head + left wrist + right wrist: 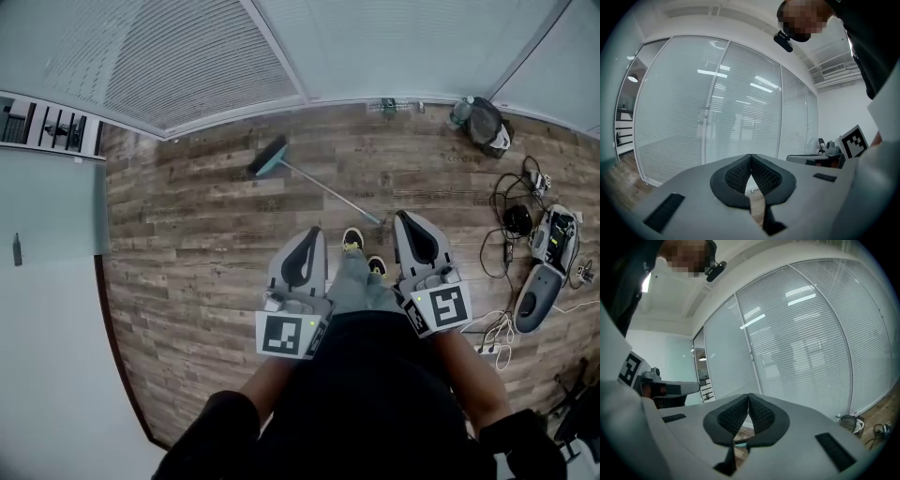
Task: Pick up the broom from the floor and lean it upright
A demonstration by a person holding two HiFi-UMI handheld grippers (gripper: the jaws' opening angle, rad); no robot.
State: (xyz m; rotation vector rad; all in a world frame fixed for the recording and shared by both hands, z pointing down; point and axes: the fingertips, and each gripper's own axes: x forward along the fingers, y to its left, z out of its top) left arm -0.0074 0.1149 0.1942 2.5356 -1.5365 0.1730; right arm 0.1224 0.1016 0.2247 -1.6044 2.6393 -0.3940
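The broom (314, 181) lies flat on the wooden floor, its teal-and-dark head (268, 157) near the glass wall and its thin handle running toward the person's feet. My left gripper (310, 232) and right gripper (401, 217) are held side by side at waist height above the floor, short of the broom. Both are shut with nothing between their pads. In the left gripper view the left gripper (750, 157) points at the blinds, and in the right gripper view the right gripper (748, 396) does the same; neither view shows the broom.
A glass wall with blinds (281, 47) runs along the far side. A dark bag (486, 124) sits by the wall at right. Cables and grey equipment (544, 267) lie on the floor at far right. A pale partition (47, 281) stands at left.
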